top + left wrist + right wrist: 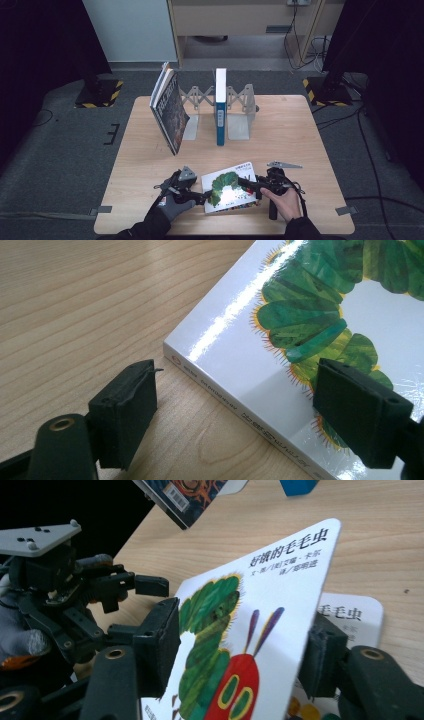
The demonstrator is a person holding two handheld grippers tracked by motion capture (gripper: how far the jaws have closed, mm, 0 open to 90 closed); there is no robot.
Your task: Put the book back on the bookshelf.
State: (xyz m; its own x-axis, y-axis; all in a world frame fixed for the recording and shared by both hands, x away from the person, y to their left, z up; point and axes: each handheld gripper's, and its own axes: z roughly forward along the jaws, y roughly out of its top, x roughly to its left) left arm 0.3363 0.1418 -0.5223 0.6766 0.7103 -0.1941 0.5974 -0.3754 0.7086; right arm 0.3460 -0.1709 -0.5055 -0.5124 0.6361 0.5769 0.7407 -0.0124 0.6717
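A white picture book point(227, 192) with a green caterpillar on its cover lies flat near the table's front edge. My left gripper point(202, 196) is open at the book's spine corner point(250, 330). One of its jaws stands over the bare wood and the other over the cover, with neither pressing on the book. My right gripper point(250, 186) is at the book's right edge. The front cover point(250, 630) is lifted off the title page point(357, 617) and slants across the gap between the right gripper's point(240, 640) open jaws. Beyond it is the left gripper point(142, 607).
At the back of the table point(300, 130) stands a grey expanding book rack point(237, 107). A dark book point(170, 112) leans at its left end and a blue-and-white book point(220, 107) stands upright in it. A loose grey plate point(283, 164) lies right of the picture book.
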